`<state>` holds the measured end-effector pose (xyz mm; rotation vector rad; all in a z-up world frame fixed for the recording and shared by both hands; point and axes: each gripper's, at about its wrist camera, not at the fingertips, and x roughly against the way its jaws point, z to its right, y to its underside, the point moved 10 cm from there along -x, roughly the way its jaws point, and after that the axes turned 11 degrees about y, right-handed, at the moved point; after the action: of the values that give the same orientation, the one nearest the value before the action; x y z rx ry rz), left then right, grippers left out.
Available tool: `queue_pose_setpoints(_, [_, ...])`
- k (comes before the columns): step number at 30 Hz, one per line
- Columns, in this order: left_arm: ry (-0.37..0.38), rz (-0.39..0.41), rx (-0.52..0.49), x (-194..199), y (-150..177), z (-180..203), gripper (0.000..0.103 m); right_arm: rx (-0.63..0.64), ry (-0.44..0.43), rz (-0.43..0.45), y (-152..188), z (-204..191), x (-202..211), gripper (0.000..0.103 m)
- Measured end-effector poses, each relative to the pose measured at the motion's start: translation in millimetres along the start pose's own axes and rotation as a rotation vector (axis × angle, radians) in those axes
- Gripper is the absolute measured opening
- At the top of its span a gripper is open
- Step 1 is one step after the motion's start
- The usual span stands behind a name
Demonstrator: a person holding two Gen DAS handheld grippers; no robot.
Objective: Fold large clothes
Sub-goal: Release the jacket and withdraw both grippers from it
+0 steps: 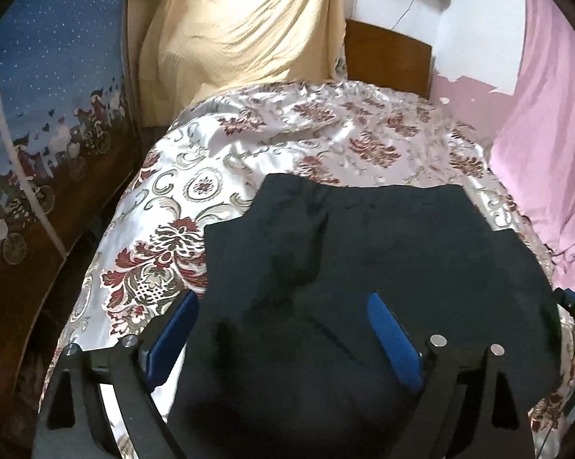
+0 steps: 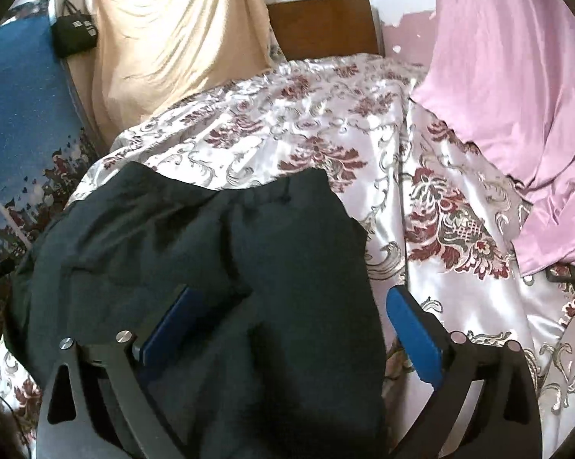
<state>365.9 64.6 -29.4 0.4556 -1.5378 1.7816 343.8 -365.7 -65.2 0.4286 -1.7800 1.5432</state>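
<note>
A black garment (image 1: 364, 267) lies spread on the floral satin bedspread (image 1: 287, 134); it also shows in the right wrist view (image 2: 211, 248). My left gripper (image 1: 283, 306) is open, its blue fingers (image 1: 391, 336) straddling the garment's near left edge. My right gripper (image 2: 291, 306) is open over the garment's near right edge; one blue finger (image 2: 172, 325) rests above the cloth, the other finger (image 2: 414, 332) sits over the bedspread. Neither holds cloth.
A cream cloth (image 1: 241, 19) hangs at the back left, a pink cloth (image 2: 517, 95) drapes at the right. A wooden headboard (image 2: 325, 26) stands at the far end. A blue patterned panel (image 1: 50, 95) lines the left side. A black bag (image 2: 75, 34) hangs there.
</note>
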Motion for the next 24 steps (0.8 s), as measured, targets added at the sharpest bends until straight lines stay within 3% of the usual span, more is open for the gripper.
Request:
queue_pose_setpoints(3, [0.01,0.022,-0.017,10.0,4.3,15.7,0.095,0.0,-0.013,0.04,1.2,-5.7,16.1,0.101])
queue_pose_setpoints(5, [0.017,0.032,-0.028,16.8,8.8,27.5,0.103,-0.01,-0.028,0.079,2.7,-10.0,29.3,0.101])
queue_pose_setpoints(12, [0.03,0.141,-0.071,48.8,18.8,63.4,0.103,-0.025,-0.017,0.191,10.2,-16.9,73.0,0.101])
queue_pose_setpoints(24, [0.026,0.233,-0.134,96.6,44.1,98.5,0.103,0.017,-0.037,0.297,33.3,-37.6,142.7,0.101])
